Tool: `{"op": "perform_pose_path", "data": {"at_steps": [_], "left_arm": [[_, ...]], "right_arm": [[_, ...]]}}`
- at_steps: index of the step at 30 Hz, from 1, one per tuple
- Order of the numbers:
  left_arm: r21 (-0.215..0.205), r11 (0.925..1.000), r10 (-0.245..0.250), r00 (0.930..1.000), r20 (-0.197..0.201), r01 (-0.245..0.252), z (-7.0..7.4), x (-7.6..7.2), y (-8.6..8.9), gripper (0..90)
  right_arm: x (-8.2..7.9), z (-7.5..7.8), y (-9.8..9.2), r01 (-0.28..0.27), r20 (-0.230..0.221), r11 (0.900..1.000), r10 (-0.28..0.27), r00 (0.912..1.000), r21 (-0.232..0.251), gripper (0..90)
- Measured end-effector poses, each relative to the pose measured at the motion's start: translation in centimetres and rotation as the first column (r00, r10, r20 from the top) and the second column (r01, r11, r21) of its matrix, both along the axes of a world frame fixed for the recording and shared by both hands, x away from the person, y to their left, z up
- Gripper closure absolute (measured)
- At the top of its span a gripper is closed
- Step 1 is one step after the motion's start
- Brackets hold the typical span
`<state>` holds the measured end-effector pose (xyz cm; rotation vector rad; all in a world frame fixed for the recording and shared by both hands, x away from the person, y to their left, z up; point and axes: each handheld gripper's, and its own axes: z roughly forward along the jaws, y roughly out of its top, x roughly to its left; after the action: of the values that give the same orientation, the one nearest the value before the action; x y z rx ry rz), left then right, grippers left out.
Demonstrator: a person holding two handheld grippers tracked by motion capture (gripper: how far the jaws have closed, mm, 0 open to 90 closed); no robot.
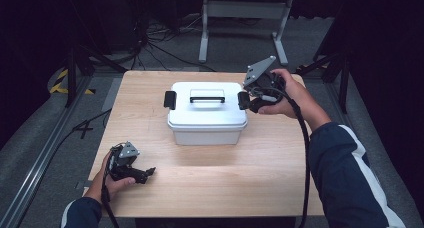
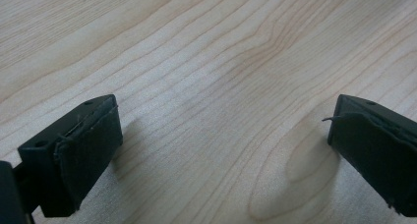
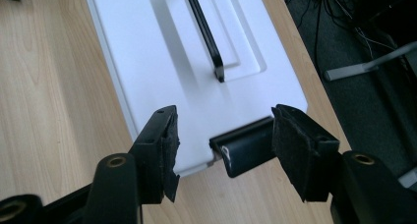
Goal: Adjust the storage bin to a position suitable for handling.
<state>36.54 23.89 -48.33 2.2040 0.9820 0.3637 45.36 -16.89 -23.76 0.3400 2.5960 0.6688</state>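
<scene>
Table [image 1: 210, 188] — pale wood, wavy brown grain | box [image 1: 207, 130] — white lid, light grey body | handle [image 1: 207, 99] and side latches [image 1: 243, 100] — black | grippers: left [image 1: 148, 173], right [image 1: 246, 99] — black, grey top plates | sleeve [image 1: 345, 173] — navy, white stripe | floor [image 1: 40, 138] — grey carpet

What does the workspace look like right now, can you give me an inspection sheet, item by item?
Surface: light wooden table, bare around the box.
Job's things: white lidded box at table centre, black handle lying flat on the lid, black latch at each end, right latch between the right jaws.
Clutter: nothing seen.
Grippers: left gripper open, low over bare wood; right gripper open, straddling the right latch.
Cables: one trails from each gripper; loose cables on the floor beyond the table.
Surroundings: grey floor, white frame legs behind the table.
</scene>
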Motion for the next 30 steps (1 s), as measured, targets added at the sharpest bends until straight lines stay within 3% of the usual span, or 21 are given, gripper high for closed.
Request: {"op": "perform_pose_path", "data": {"at_steps": [17,28,30], "left_arm": [[0.002,1.0000,-0.003,1.0000,-0.002,0.003,0.0,0.0,0.0,0.4],[0.005,1.0000,-0.005,1.0000,-0.003,0.005,0.1,0.0,0.1,0.3],[-0.001,1.0000,0.002,1.0000,0.001,-0.002,0.0,-0.1,0.0,0.4]], "right_arm": [[1.8,-0.6,3.5,-0.041,-0.011,0.998,0.041,0.9991,-0.047,46.8],[2.5,-1.5,6.1,-0.090,-0.036,0.986,0.086,0.9956,-0.140,53.9],[2.7,-1.7,6.5,-0.096,-0.046,0.986,0.090,0.9948,-0.138,55.2]]}}
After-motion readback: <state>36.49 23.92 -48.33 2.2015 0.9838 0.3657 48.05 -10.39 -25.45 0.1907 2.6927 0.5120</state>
